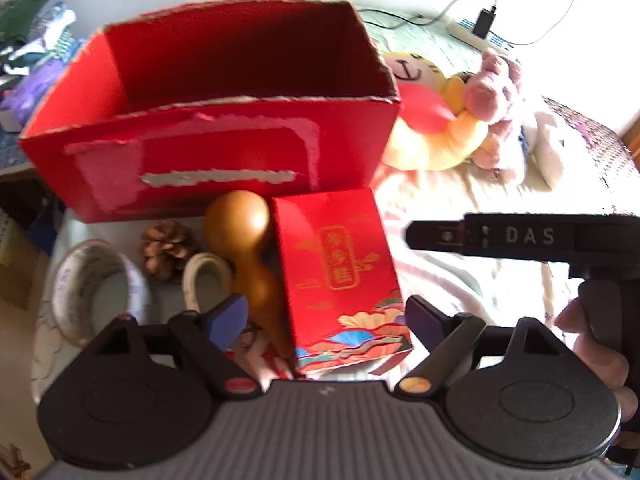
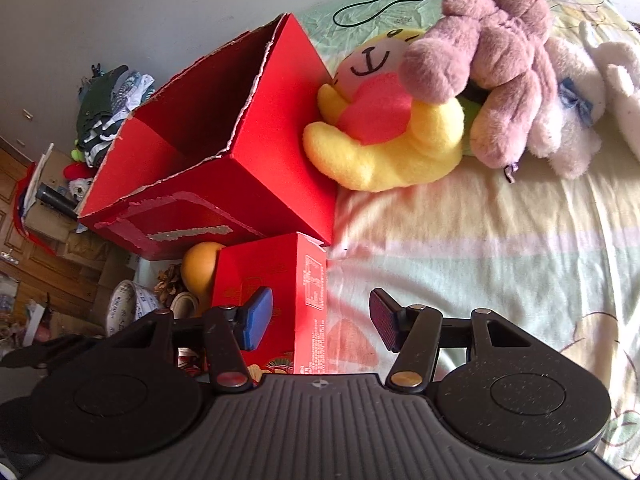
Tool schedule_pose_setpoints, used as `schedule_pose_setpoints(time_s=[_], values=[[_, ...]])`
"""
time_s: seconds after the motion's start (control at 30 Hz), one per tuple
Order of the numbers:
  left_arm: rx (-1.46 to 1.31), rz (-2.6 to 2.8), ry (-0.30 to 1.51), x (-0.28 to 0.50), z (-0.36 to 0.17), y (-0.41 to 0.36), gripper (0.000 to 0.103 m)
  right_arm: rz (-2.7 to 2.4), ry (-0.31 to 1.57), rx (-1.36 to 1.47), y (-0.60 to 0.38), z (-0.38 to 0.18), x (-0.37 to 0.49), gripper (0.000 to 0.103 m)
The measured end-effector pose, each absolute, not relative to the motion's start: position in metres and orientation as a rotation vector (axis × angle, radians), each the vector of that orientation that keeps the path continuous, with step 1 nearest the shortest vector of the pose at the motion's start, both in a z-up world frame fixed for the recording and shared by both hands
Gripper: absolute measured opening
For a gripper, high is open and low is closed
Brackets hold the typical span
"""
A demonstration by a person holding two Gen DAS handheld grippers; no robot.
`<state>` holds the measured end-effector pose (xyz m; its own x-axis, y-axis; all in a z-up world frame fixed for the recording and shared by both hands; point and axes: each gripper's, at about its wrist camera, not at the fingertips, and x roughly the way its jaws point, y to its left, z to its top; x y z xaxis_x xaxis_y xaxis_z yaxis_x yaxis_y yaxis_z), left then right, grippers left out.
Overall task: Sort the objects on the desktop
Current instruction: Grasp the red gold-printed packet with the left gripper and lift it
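Observation:
A small red box (image 1: 336,268) with gold lettering stands upright on the bedspread, just in front of a large open red carton (image 1: 224,80). A brown gourd (image 1: 244,248) leans against the small box's left side. My left gripper (image 1: 326,318) is open above them, its fingers straddling both the box and the gourd's neck without pressing on either. My right gripper (image 2: 320,320) is open too. Its left pad (image 2: 256,316) hangs in front of the small red box (image 2: 280,280), and its right pad is over bare bedspread. It shows side-on as the right gripper (image 1: 424,236), held by a hand.
A pinecone (image 1: 166,248), a blue-and-white bowl (image 1: 96,284) and a small white cup (image 1: 206,280) sit left of the gourd. Plush toys (image 2: 400,120) lie against the carton's right side. A power strip (image 1: 476,32) with cables lies at the back. Striped bedspread (image 2: 480,260) spreads to the right.

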<state>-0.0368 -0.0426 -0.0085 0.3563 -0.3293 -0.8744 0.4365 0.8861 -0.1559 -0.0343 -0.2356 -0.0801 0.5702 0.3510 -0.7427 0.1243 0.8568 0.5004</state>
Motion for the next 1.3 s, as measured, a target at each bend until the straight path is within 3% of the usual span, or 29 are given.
schedule_pose_setpoints(time_s=[0.37, 0.6, 0.87, 1.07, 1.13, 1.3], values=[[0.126, -0.499, 1.143, -0.022, -0.039, -0.057, 0.087, 0.209, 1.075, 0.572, -0.230, -0.101, -0.018, 0.053], [0.150, -0.541, 1.147, -0.026, -0.043, -0.070, 0.087, 0.227, 1.088, 0.611, -0.241, -0.107, -0.021, 0.037], [0.193, -0.695, 1.147, -0.036, -0.044, -0.103, 0.089, 0.119, 1.034, 0.625, -0.278, -0.106, -0.038, 0.037], [0.186, -0.689, 1.146, -0.034, -0.043, -0.105, 0.098, 0.100, 1.016, 0.656, -0.286, -0.113, -0.035, 0.042], [0.178, -0.679, 1.164, -0.029, -0.048, -0.108, 0.098, 0.101, 1.017, 0.654, -0.283, -0.117, -0.029, 0.047], [0.178, -0.672, 1.178, -0.030, -0.049, -0.112, 0.088, 0.129, 1.024, 0.666, -0.286, -0.127, -0.021, 0.048]])
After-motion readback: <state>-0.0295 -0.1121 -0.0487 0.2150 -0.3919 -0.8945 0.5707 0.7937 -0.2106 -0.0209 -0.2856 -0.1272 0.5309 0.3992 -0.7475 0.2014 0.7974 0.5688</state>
